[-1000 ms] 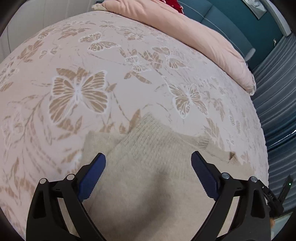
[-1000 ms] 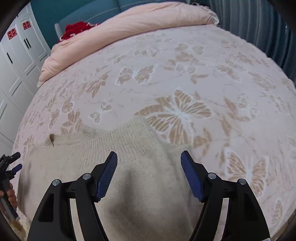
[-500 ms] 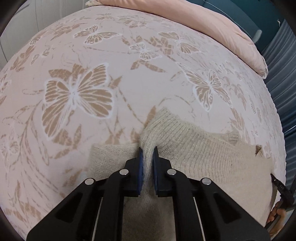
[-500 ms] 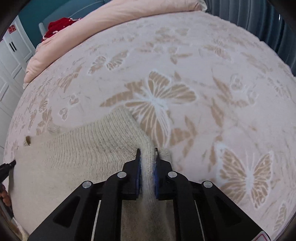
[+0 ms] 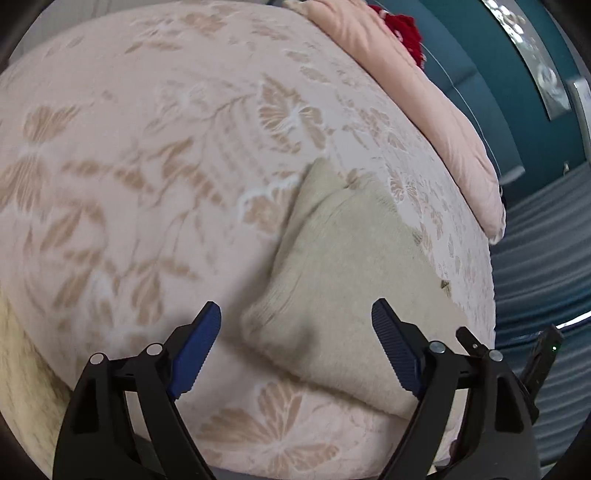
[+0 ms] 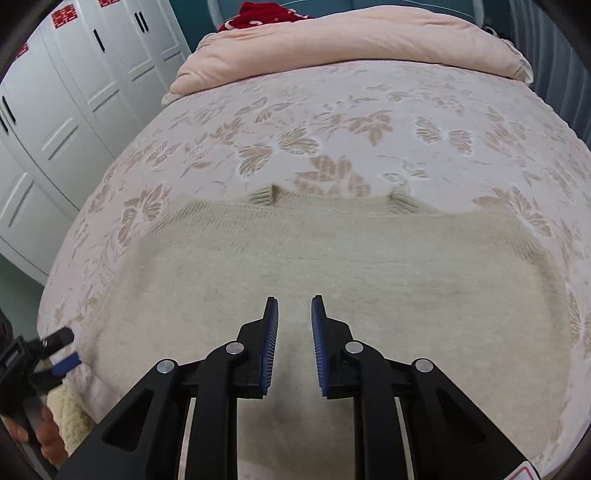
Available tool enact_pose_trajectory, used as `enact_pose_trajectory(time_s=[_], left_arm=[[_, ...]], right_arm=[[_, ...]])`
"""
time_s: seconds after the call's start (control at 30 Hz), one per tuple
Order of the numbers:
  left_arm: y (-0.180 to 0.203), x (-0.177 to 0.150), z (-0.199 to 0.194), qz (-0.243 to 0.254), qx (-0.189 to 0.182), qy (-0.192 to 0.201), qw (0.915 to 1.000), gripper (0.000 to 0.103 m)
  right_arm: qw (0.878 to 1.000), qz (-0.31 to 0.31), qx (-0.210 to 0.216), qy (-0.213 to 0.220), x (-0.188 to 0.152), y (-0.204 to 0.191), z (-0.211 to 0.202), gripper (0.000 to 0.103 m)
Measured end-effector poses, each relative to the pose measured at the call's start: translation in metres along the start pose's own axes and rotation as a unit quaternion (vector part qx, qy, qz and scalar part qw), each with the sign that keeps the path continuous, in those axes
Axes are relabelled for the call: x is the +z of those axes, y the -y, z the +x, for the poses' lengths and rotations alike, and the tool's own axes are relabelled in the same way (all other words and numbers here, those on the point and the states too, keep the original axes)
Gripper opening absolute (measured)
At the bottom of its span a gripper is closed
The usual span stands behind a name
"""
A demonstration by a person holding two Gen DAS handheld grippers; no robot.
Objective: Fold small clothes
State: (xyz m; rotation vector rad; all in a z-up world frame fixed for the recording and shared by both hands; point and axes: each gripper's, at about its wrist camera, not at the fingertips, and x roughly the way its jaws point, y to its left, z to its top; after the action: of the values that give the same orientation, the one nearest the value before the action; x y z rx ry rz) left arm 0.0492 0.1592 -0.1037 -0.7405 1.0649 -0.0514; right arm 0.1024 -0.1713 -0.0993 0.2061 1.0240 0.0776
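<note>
A cream knitted sweater (image 6: 332, 266) lies flat on the butterfly-patterned bedspread (image 6: 369, 122), folded into a wide band with its ribbed collar at the far edge. In the left wrist view the sweater (image 5: 343, 280) lies right of centre. My left gripper (image 5: 295, 332) is wide open and empty above the sweater's near left corner. My right gripper (image 6: 294, 317) hovers over the sweater's middle with its jaws a narrow gap apart and nothing between them. The left gripper also shows at the lower left of the right wrist view (image 6: 55, 354).
A pink duvet (image 6: 351, 44) lies rolled along the head of the bed with a red garment (image 6: 266, 14) behind it. White wardrobe doors (image 6: 74, 92) stand to the left. A cream fluffy item (image 6: 74, 410) sits at the bed's near left edge. Grey curtains (image 5: 539, 258) hang to the right.
Both grippers, shut on the sweater's edge half a second ago, have let go and drawn back. The left is now wide open, the right slightly open. The sweater lies folded over.
</note>
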Motion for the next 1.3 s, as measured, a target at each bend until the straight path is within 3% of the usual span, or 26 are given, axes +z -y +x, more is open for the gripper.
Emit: enact_pose_trajectory(time_s=[0.13,0.2,0.3,0.33,0.37,0.4,0.43,0.5,0.57,0.67,0.73,0.83,0.93,1.03,1.1,1.13,1.17,1.23,1.3], left_arm=[[-0.010,-0.010,0.026,-0.067,-0.032,-0.034,0.9967,0.085],[-0.003,-0.006,0.040,-0.066,-0.037,-0.019,0.9970,0.085],[0.009,0.001,0.056,-0.062,-0.013,-0.008,0.9980,0.085],[0.014,0.004,0.057,-0.057,-0.010,-0.007,0.9983,0.079],[0.019,0.006,0.058,-0.047,-0.013,-0.009,0.9988,0.065],[0.024,0.008,0.061,-0.033,-0.024,-0.019,0.9990,0.036],[0.029,0.011,0.061,-0.027,-0.034,-0.025,0.9988,0.028],[0.048,0.014,0.048,-0.007,-0.064,-0.011,0.9979,0.025],[0.087,0.014,0.028,0.053,-0.087,0.009,0.9948,0.023],[0.165,0.001,0.002,0.155,-0.128,0.022,0.9793,0.023],[0.221,-0.021,-0.005,0.216,-0.166,0.012,0.9620,0.023],[0.292,-0.070,0.002,0.298,-0.205,-0.016,0.9321,0.023],[0.333,-0.132,0.044,0.361,-0.192,-0.059,0.9107,0.029],[0.334,-0.182,0.089,0.397,-0.141,-0.098,0.9016,0.035],[0.317,-0.196,0.089,0.394,-0.153,-0.120,0.8983,0.048],[0.306,-0.200,0.081,0.402,-0.150,-0.109,0.8966,0.068],[0.294,-0.201,0.072,0.414,-0.141,-0.090,0.8946,0.078],[0.271,-0.205,0.053,0.455,-0.120,-0.055,0.8808,0.083],[0.249,-0.209,0.044,0.492,-0.071,-0.024,0.8674,0.087]], right_arm=[[0.999,0.019,0.000,-0.051,0.001,-0.016,0.040,0.016],[0.996,0.024,-0.004,-0.083,-0.006,-0.018,0.062,0.017],[0.998,0.017,-0.011,-0.068,-0.011,-0.021,0.066,0.018],[0.998,0.013,-0.013,-0.067,-0.011,-0.022,0.066,0.018],[0.998,0.007,-0.015,-0.066,-0.011,-0.022,0.066,0.018],[0.998,0.002,-0.017,-0.064,-0.012,-0.023,0.067,0.018],[0.998,0.001,-0.015,-0.062,-0.012,-0.022,0.067,0.018],[0.998,0.012,0.000,-0.058,-0.012,-0.017,0.065,0.019],[0.998,0.038,0.030,-0.050,-0.011,-0.006,0.057,0.019],[0.994,0.086,0.071,-0.014,-0.018,0.022,0.022,0.021],[0.991,0.112,0.072,0.020,-0.027,0.055,-0.012,0.024],[0.983,0.163,0.052,0.060,-0.049,0.118,-0.062,0.036],[0.978,0.198,0.014,0.068,-0.076,0.176,-0.097,0.040],[0.969,0.238,-0.008,0.064,-0.104,0.218,-0.114,0.043],[0.966,0.251,-0.004,0.060,-0.115,0.231,-0.123,0.050],[0.965,0.253,0.001,0.064,-0.119,0.234,-0.127,0.056],[0.964,0.257,0.018,0.071,-0.121,0.234,-0.131,0.059],[0.957,0.269,0.068,0.081,-0.123,0.236,-0.133,0.067],[0.952,0.276,0.108,0.080,-0.119,0.234,-0.128,0.071]])
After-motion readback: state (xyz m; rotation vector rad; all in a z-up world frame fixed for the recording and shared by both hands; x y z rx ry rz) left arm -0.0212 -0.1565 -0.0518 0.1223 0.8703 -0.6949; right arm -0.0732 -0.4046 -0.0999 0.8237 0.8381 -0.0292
